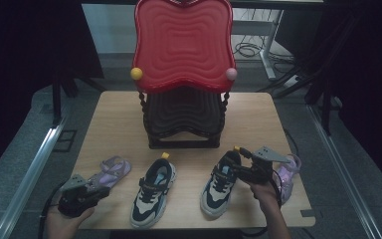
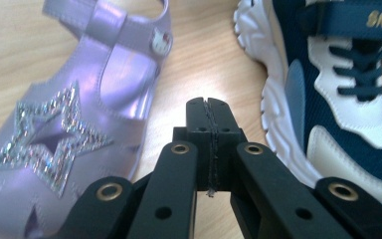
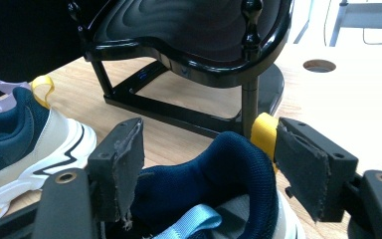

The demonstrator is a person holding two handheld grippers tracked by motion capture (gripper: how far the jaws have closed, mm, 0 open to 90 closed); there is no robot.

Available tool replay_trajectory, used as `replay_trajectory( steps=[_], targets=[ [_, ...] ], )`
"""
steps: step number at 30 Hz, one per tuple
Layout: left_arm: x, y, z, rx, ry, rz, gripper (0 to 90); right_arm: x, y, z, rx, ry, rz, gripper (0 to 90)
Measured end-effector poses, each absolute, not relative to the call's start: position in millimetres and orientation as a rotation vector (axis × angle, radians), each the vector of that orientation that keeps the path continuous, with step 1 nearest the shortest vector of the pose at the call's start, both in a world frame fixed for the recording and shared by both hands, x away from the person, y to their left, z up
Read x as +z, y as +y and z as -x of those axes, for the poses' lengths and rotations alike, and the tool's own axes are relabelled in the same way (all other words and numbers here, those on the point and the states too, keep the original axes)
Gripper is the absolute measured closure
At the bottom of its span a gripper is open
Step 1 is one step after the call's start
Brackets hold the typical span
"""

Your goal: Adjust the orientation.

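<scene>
Right gripper view: the right gripper (image 3: 206, 169) straddles the sneaker's heel (image 3: 229, 164) before the empty rack (image 3: 189, 59), unclamped; left gripper (image 2: 210, 117) shut, empty

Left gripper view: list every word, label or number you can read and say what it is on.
"SNOO", in gold letters cut off by the picture's edge, on the navy strap of the sneaker.
The small round charm on the purple sandal carries a picture, no readable words.
</scene>
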State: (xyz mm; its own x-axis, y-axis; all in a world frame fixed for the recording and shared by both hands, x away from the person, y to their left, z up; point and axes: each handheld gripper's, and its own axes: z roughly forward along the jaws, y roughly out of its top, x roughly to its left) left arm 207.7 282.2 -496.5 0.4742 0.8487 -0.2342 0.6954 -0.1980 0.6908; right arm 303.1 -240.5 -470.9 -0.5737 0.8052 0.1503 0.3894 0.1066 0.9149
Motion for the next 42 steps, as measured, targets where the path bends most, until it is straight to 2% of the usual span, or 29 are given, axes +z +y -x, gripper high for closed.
replay_trajectory(
  steps=[24, 31, 42],
  targets=[
    [-522.1, 298.3, -200.7, 0.241, 1.393, -2.018, 90.0, -472.3, -247.9, -303.8, 1.415, 1.984, -1.245, 29.7],
    [-522.2, 300.2, -203.3, 0.291, 1.415, -2.053, 90.0, -471.5, -246.3, -302.7, 1.414, 1.997, -1.233, 29.7],
    [-522.4, 305.3, -204.8, 0.303, 1.430, -2.075, 90.0, -471.8, -247.3, -302.5, 1.406, 1.991, -1.244, 29.7]
  ],
)
